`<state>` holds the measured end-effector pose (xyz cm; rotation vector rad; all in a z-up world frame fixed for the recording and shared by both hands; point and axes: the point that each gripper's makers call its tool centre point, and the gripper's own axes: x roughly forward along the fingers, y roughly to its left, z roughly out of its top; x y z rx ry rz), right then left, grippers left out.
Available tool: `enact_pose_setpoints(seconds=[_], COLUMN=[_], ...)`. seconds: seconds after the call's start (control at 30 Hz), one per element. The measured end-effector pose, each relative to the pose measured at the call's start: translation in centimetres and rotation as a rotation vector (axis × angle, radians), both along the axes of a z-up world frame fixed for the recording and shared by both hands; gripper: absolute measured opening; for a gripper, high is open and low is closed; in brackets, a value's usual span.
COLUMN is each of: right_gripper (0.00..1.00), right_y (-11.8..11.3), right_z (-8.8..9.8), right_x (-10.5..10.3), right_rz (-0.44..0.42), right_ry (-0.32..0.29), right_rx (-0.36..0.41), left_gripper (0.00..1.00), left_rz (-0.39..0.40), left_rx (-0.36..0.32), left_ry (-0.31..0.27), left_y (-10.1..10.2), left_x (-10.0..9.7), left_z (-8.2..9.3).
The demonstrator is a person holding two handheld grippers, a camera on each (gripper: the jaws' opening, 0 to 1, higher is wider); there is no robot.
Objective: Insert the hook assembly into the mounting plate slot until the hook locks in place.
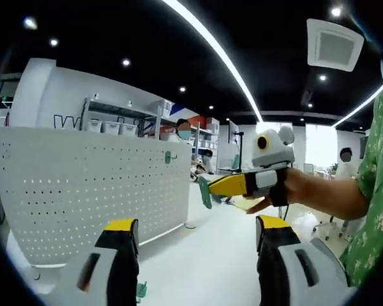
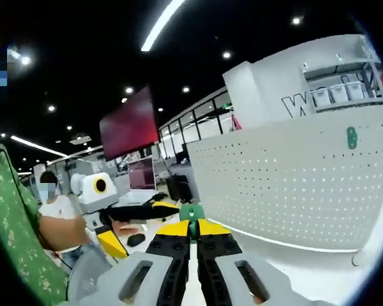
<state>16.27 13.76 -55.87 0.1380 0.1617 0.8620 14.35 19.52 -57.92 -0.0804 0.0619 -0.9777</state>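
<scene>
Hook (image 2: 191, 213), green, sits pinched between the closed jaws of the right gripper (image 2: 192, 237), well short of the white pegboard (image 2: 293, 191). One more green hook (image 2: 352, 137) already hangs there. Left gripper (image 1: 195, 239) stands wide and empty. Misjudging the tilt could miss the slot; a loose pinch could drop it.

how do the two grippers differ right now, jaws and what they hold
The left gripper has its jaws spread wide with nothing between them, while the right gripper has its jaws closed on a green hook. The left one points at the white pegboard; the right one is held off to its side. Both have yellow-and-black jaws.
</scene>
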Motion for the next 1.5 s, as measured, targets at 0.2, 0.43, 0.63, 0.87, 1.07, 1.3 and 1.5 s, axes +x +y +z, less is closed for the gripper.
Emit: enact_pose_setpoints(seconds=[0.2, 0.43, 0.63, 0.87, 1.07, 1.3, 1.5], right_gripper=[0.01, 0.01, 0.01, 0.01, 0.01, 0.01, 0.01], right_y=[-2.2, -5.2, -7.2, -8.6, -9.2, -10.6, -11.8], right_z=[1.0, 2.5, 4.4, 5.5, 6.3, 7.1, 7.7], right_x=[1.6, 3.7, 5.5, 7.6, 9.2, 11.4, 13.5], right_rz=[-0.174, -0.349, -0.474, -0.563, -0.607, -0.658, -0.701], right_ry=[-0.066, -0.120, -0.201, -0.221, -0.251, -0.276, -0.291], right_rx=[-0.039, -0.025, -0.035, -0.005, -0.005, -0.002, -0.008], left_gripper=[0.79, 0.86, 0.90, 0.96, 1.00, 1.00, 1.00], left_rz=[0.021, 0.057, 0.075, 0.085, 0.085, 0.101, 0.127], left_rx=[-0.015, -0.015, -0.035, -0.057, -0.081, -0.066, -0.051], left_ry=[-0.002, -0.011, -0.007, 0.005, 0.008, -0.005, -0.038], left_y=[0.4, 0.9, 1.4, 1.7, 1.8, 1.9, 2.2], left_x=[0.3, 0.8, 1.2, 1.6, 1.8, 2.0, 2.1], left_z=[0.3, 0.5, 0.8, 1.0, 1.4, 2.0, 2.8])
